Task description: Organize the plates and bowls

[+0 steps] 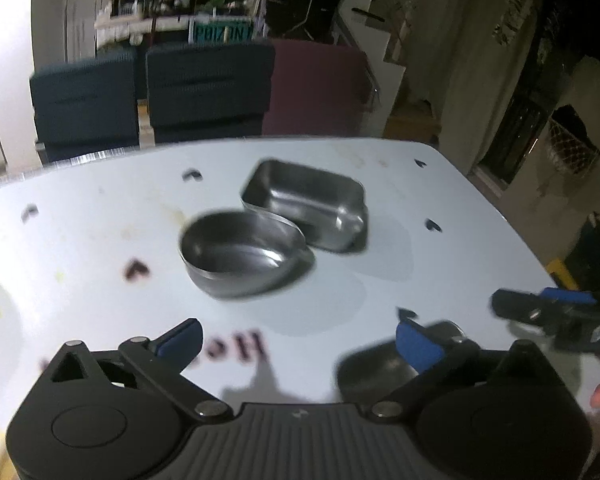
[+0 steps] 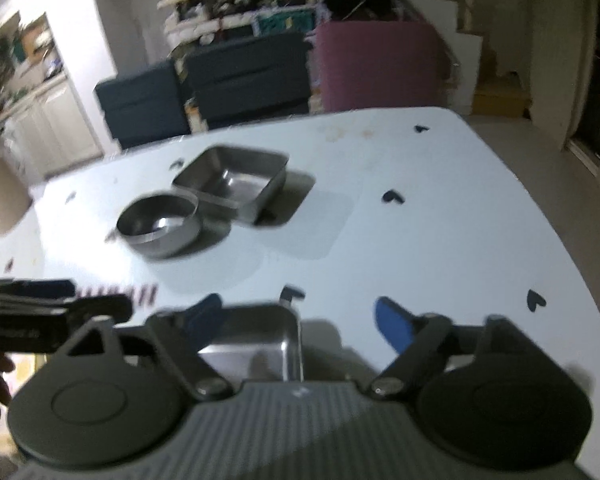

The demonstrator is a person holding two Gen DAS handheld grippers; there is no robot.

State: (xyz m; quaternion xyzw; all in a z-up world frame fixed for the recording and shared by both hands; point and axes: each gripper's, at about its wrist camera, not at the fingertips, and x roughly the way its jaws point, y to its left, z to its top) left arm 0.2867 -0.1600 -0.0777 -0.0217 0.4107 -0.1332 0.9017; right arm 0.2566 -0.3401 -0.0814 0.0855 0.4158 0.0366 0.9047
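**Both claws wide, steel dishes on the tabletop**

Nearest you, below the grippers: a square steel tray (image 2: 256,344) at the near edge of the tabletop (image 2: 440,240). In the right wrist view it lies low between the blue pads, closer to the left one; neither pad presses on it. In the left wrist view the same tray (image 1: 374,370) shows dark behind the right-hand pad, outside the gap.

Your left gripper (image 1: 298,344): jaws spread wide, only bare tabletop between the pads. Your right gripper (image 2: 304,320): jaws wide too, gripping nothing. Each gripper shows at the edge of the other's view.

Mid-table, left to right: a round steel bowl (image 1: 242,254), upright, then a rectangular steel tray (image 1: 306,202) just behind and to its right. Their rims look touching or nearly so; blur prevents telling which.

Small dark heart marks (image 2: 392,197) dot the tabletop, and some blurred lettering (image 1: 236,346) runs near its front edge.

Past the far edge: two dark blue chairs (image 1: 148,92), then a maroon one (image 1: 316,88).
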